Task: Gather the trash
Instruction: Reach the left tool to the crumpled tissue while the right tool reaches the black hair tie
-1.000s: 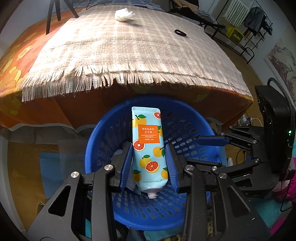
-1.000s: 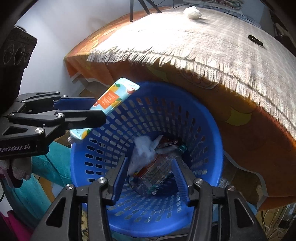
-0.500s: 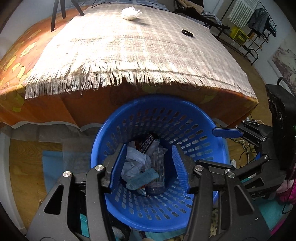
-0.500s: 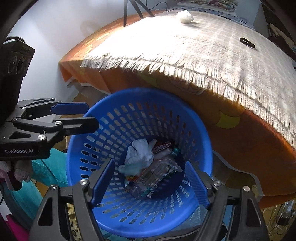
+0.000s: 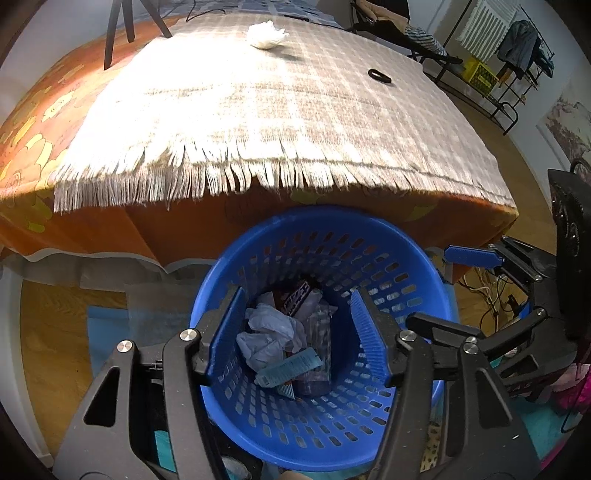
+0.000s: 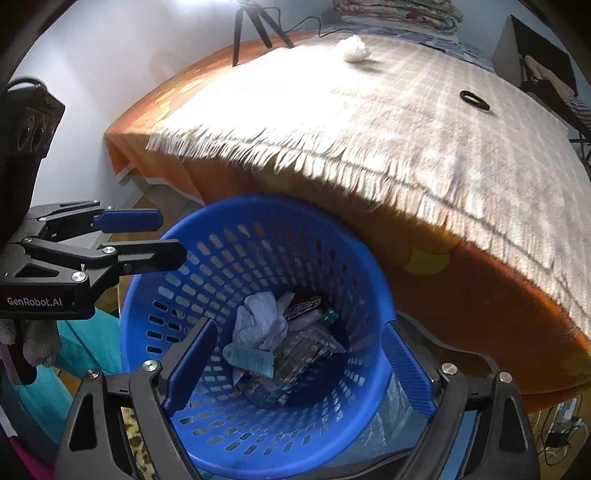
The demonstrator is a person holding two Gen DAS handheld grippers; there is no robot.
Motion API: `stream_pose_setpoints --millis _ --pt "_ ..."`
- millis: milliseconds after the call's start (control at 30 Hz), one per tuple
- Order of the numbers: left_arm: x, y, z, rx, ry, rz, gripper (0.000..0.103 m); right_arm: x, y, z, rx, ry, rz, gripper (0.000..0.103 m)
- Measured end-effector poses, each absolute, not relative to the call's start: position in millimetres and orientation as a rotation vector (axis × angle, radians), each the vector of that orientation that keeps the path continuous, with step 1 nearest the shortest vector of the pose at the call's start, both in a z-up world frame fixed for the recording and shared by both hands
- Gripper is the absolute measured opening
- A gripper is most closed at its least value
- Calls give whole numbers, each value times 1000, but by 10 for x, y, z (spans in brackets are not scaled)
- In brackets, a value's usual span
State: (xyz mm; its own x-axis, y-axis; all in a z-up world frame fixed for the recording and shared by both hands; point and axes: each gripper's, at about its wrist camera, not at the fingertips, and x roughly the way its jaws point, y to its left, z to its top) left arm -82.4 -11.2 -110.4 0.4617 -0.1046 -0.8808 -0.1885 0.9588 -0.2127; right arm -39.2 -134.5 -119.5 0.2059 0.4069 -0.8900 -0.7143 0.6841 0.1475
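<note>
Fringed checked cloth [image 5: 288, 110] over orange floral bedspread [image 5: 33, 122], black tripod legs [image 5: 122, 26], clothes rack [image 5: 517, 40]

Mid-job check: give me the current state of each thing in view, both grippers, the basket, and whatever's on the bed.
Left gripper: open, empty, jaws just opened, above the basket.
Right gripper: open wide, empty, jaws just opened.
Blue basket: upright beside the bed, holding trash.
Tube: lying in the basket on the trash.
Crumpled tissue: on the blanket, uncollected.
Black ring: lying flat on the blanket.

"GenRobot.AI" stands in white on the left hand-held gripper [image 6: 146, 236]; nothing else is legible.
</note>
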Motion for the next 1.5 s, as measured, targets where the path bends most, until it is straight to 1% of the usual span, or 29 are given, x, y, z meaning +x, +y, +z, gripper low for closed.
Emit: stream_pose_setpoints --millis 267,567,900,1233,1367,1500 --pt "-643 -49 -898 -290 1050 61 61 -257 -1335 -931 -338 1031 761 92" --pt "-340 18 -670 -302 1017 61 61 14 -1350 -728 -282 1035 726 92" --pt "127 131 -386 -291 957 73 61 403 -1378 -410 -267 977 663 92" --pt "721 256 -272 -306 931 75 61 1009 -1354 -192 -219 914 626 92" --pt "1003 368 -282 -335 925 73 61 1346 -1385 -194 -172 903 614 92" --pt "1255 521 -350 -385 930 88 61 1712 -1475 -285 -86 932 597 92"
